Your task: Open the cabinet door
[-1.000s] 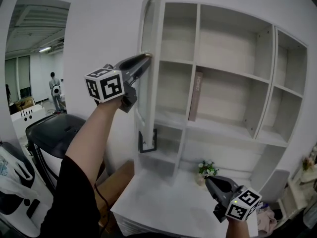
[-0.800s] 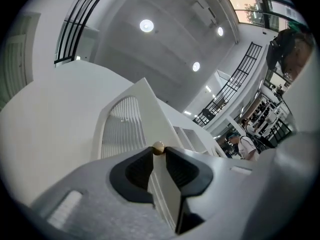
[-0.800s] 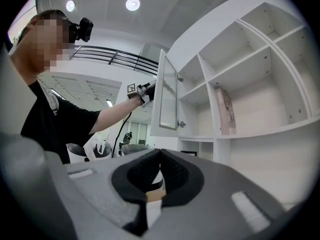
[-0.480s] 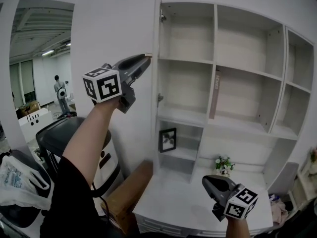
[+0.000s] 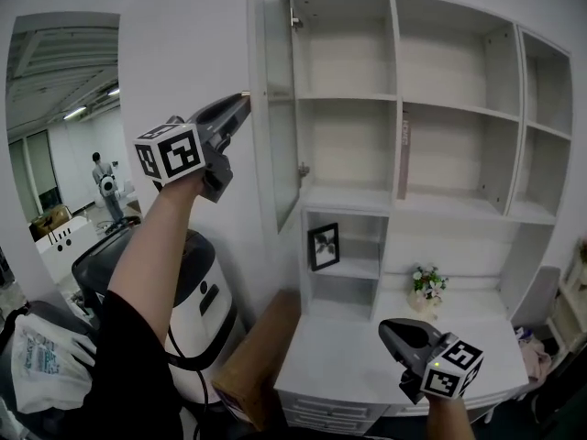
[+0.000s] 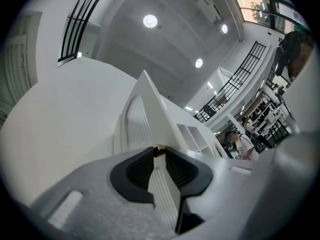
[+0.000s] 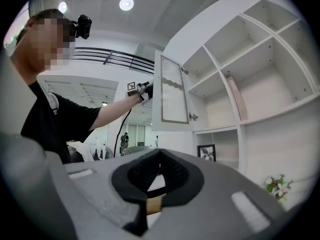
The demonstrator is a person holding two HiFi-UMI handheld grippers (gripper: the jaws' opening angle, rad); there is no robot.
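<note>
The white cabinet door [image 5: 275, 108] with a ribbed glass panel stands swung out to the left of the shelf unit [image 5: 440, 108]. My left gripper [image 5: 244, 96] is raised and shut on the door's free edge. In the left gripper view the pads of that gripper [image 6: 159, 151] clamp the door's edge [image 6: 145, 114], with a small brass knob [image 6: 159, 148] at their tips. The right gripper view shows the door [image 7: 172, 96] from the side, with the left gripper [image 7: 145, 89] on it. My right gripper [image 5: 390, 328] hangs low over the desk, and its jaws [image 7: 159, 154] are shut with nothing in them.
The open shelves hold a book [image 5: 404, 159], a framed picture [image 5: 323, 246] and a small flower pot [image 5: 426, 287]. A white desk top [image 5: 348, 356] lies below. At the left stand a black-and-white appliance [image 5: 183, 291], a cardboard box [image 5: 257, 356] and a plastic bag [image 5: 41, 360].
The door has swung further open to the left with my left gripper on its edge. The framed picture behind it has come into view. My right gripper has stayed low over the desk.
</note>
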